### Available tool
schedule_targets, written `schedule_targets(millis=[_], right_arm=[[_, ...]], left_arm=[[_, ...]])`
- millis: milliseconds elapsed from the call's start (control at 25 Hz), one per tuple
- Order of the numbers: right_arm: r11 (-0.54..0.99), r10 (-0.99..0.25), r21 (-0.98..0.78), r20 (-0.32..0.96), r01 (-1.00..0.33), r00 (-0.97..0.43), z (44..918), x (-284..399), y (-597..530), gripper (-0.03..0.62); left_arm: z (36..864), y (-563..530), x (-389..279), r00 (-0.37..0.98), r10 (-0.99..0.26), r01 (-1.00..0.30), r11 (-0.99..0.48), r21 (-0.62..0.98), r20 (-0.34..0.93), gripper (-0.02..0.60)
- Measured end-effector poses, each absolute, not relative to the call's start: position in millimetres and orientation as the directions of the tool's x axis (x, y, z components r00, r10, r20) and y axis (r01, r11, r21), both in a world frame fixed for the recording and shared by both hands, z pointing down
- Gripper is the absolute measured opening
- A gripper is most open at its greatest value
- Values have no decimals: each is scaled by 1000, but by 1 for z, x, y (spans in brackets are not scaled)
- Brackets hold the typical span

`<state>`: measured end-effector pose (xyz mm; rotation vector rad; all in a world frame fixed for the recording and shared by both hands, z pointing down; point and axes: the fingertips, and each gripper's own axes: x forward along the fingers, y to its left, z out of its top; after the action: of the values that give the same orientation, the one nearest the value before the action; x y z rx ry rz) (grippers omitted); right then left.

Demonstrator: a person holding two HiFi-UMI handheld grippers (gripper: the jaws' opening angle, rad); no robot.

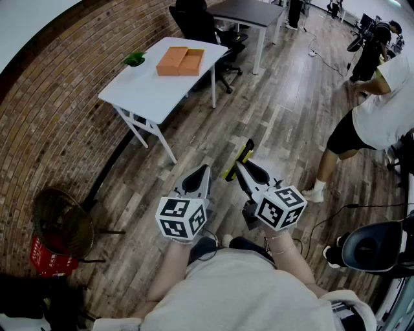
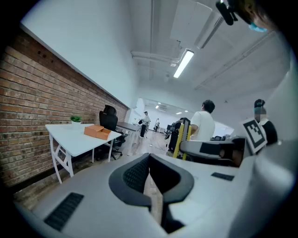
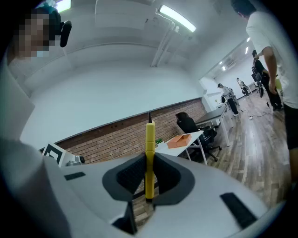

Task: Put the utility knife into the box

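Note:
My right gripper [image 1: 241, 169] [image 3: 149, 160] is shut on a yellow and black utility knife [image 1: 237, 161] [image 3: 150, 135], which sticks out forward past the jaws. That knife [image 2: 183, 137] also shows at the right of the left gripper view. My left gripper [image 1: 204, 172] [image 2: 150, 162] is beside it, its jaws together with nothing in them. Both are held above the wooden floor, well short of the table. An open orange box [image 1: 180, 61] [image 2: 99, 131] [image 3: 182, 139] lies on the white table [image 1: 155, 90] by the brick wall.
A small green plant [image 1: 134, 59] stands at the table's far corner. A black office chair [image 1: 200, 29] and a dark desk [image 1: 249, 11] are behind the table. A person [image 1: 372, 110] stands on the right. A wire seat [image 1: 61, 223] and red crate [image 1: 48, 262] are at the left.

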<state>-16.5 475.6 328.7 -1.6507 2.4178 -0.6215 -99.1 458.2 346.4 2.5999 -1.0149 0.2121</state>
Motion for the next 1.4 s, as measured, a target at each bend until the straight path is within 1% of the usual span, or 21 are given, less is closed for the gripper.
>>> schedule_targets(millis=[560,800,1040,1160,1400], right_arm=[[311,-910,-417,129,-854,-394,338,-15,470,52],[307,-910,-425,130,-851,-393,341,-14,472,52],[316,-913,-412,114,-855,-393,335,1,475,54],[318,-915,-402,106,-858,-389,334,8,479,54],[321,-912,-434,98,-842,-398,344,20,483,54]], left_arm=[[350,453,-95,740,-611,-671,-699,249,281,6],[351,453,-94,746,-608,-665,-699,264,270,7],[343,454,-71,761,-600,-649,-710,274,247,8],[339,457,-59,771,-591,-636,-731,247,236,8],[357,463,-56,762,-587,-647,-715,265,275,8]])
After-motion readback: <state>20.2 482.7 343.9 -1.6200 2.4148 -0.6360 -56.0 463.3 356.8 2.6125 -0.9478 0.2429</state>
